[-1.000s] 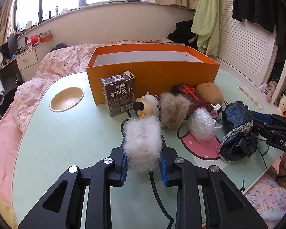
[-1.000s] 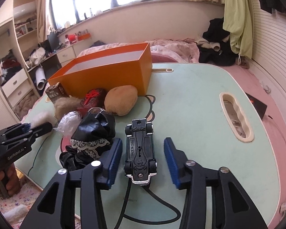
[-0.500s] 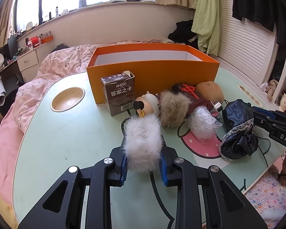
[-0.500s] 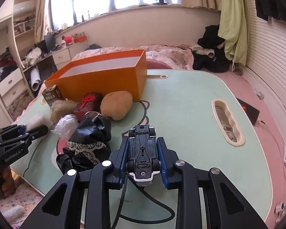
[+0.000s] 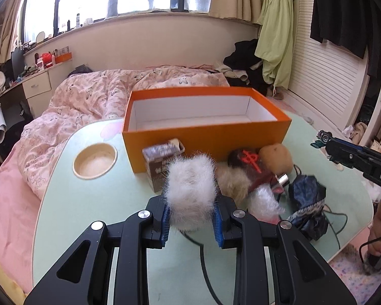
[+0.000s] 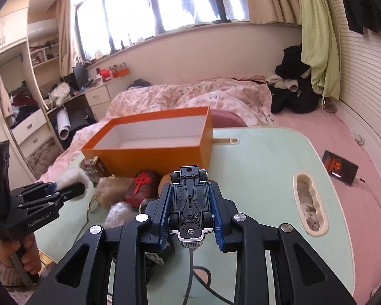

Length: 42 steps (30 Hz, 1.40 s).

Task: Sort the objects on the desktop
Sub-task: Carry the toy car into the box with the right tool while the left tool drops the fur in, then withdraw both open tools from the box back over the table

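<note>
Left wrist view showed the left gripper clamped on a white fur pompom, both blue pads pressed into the fluff, with the load carried clear of the green table. At 12 o'clock from the pompom stood the orange box, open-topped, its white interior showing no contents. At 2 o'clock, on the table against the box wall, lay the unsorted items: a brown fur ball, a red-marked pouch, a tan plush lump and a dark lace-trimmed cloth; a small brown carton stood at 11 o'clock. In the right wrist view, the right gripper was closed on a black toy car, held upside down with its underside showing and its length along the fingers. The box lay at 11 o'clock from the car. The step in hand appeared to be transport: both items lifted, neither yet above the box. The next move called for carrying each load over the box rim and then spreading the jaws above the interior. The two grippers would converge on one opening, so staggered entry was advisable.
</note>
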Tool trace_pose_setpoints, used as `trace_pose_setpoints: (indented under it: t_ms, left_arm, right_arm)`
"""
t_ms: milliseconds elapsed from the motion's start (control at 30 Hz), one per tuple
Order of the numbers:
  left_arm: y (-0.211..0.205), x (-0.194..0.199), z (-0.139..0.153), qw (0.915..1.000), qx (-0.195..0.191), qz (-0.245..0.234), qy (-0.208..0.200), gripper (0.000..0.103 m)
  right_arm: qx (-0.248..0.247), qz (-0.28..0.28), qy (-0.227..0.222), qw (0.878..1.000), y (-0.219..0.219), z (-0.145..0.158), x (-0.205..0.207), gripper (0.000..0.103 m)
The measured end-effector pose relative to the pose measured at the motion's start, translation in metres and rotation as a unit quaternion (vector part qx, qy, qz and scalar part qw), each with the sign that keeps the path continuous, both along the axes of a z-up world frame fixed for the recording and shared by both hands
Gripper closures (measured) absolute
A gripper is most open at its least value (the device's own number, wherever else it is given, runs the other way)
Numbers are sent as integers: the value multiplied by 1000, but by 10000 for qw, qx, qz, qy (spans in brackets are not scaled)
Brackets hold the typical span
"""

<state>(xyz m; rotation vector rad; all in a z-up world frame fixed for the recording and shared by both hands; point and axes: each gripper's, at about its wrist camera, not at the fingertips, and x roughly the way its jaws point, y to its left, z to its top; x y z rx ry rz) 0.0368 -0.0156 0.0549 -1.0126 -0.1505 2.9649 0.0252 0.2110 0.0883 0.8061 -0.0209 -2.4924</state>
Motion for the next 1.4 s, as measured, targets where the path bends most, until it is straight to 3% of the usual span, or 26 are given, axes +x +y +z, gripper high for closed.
trace_pose_setpoints:
  t_ms: [133,267,500,633,700,733,767,833,967,1133,1200,1400]
  left_arm:
    - [1,-29,29,9997,-111,-103,201,75]
    - [-2,-72,42,9998,34,-174,79,75]
    - [-17,-137,21,9984,222,3,-526,75]
    - [-26,-152,10,9973,178,233,-669,75]
    - [-31,-153,10,9973,263,321,-608,67]
    - [-33,-152,11,9972,339,324,-574,54]
    - [-35,-151,12,9972,404,335,-540,39]
    - [-38,-144,17,9976,445,371,-373,31]
    - [-37,-129,29,9989,299,315,-188,29]
    - [-33,-98,30,9988,388,80,-290,23]
    - [-29,-80,25,9987,354,31,-372,23]
    - [-13,-30,-8,9959,317,-38,-842,23]
  right_arm:
    - [-142,178,-54,9997,-19,16,-25,76]
    - [-176,414,-227,9987,-47,25,-55,76]
    - [180,566,-438,9973,-94,19,-104,76]
    - [385,455,-607,9964,-110,7,-132,76]
    - [316,468,-713,9959,-111,4,-142,75]
    - [218,457,-739,9960,-110,4,-145,74]
    - [138,452,-750,9961,-108,5,-145,68]
    - [43,417,-661,9969,-102,10,-142,57]
    - [103,396,-369,9985,-94,21,-122,49]
    - [291,316,-70,9991,-79,26,-86,35]
    - [356,162,93,9992,-68,26,-68,27]
    - [492,-88,-4,9987,-30,5,-30,24]
